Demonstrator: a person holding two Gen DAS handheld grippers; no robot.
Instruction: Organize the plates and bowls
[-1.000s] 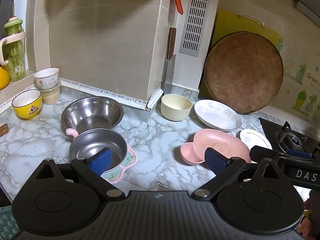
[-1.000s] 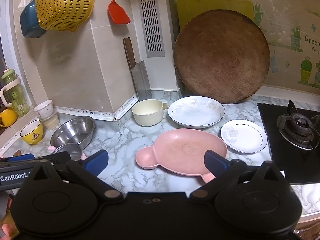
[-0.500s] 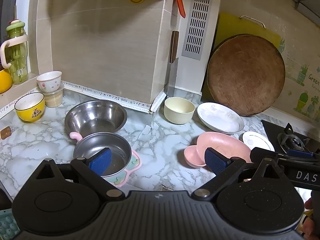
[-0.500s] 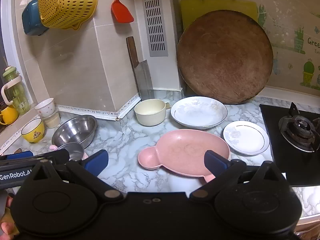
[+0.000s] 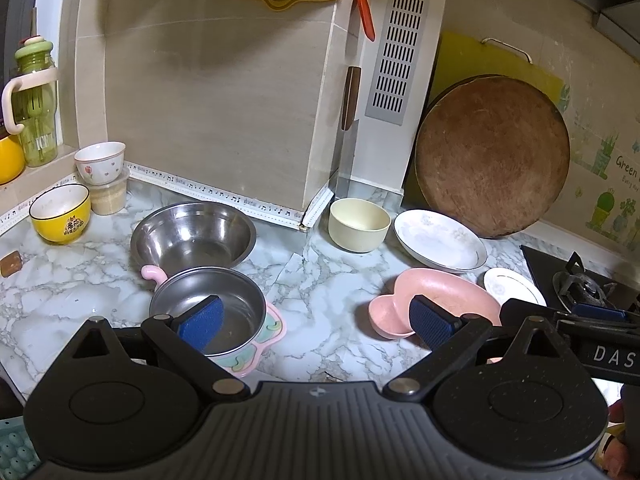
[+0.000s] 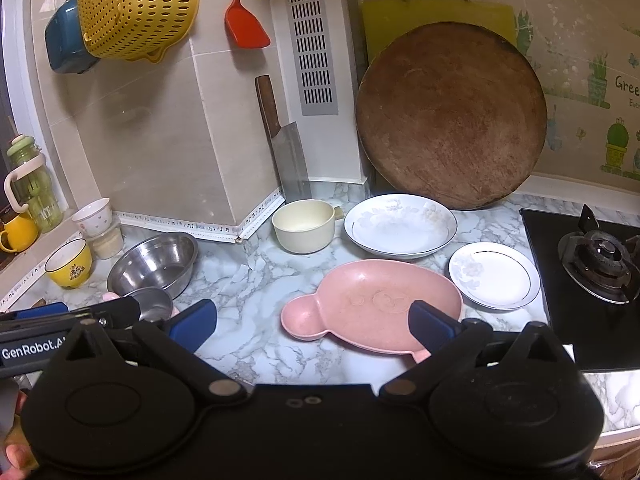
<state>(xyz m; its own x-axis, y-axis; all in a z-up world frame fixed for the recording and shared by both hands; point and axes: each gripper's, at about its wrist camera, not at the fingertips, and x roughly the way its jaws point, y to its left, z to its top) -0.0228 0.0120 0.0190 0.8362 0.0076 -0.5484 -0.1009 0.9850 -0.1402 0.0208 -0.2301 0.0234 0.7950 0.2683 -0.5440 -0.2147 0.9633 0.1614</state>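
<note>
Marble counter (image 5: 328, 280), empty steel bowls (image 5: 194, 236)

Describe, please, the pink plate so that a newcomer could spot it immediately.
Find the big round wooden board leaning on the back wall. In front of it lies a large white plate, and nearer still the pink plate. Unlike its round white neighbours, it is shaped like a bear's head with ears.

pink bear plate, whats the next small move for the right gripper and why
Probably ease the right gripper forward and down so its open fingers straddle the near rim of the pink bear plate. It is open and empty, and that plate lies directly ahead, flat on the marble counter, apart from the small white plate beside it, so nothing blocks the approach.
</note>
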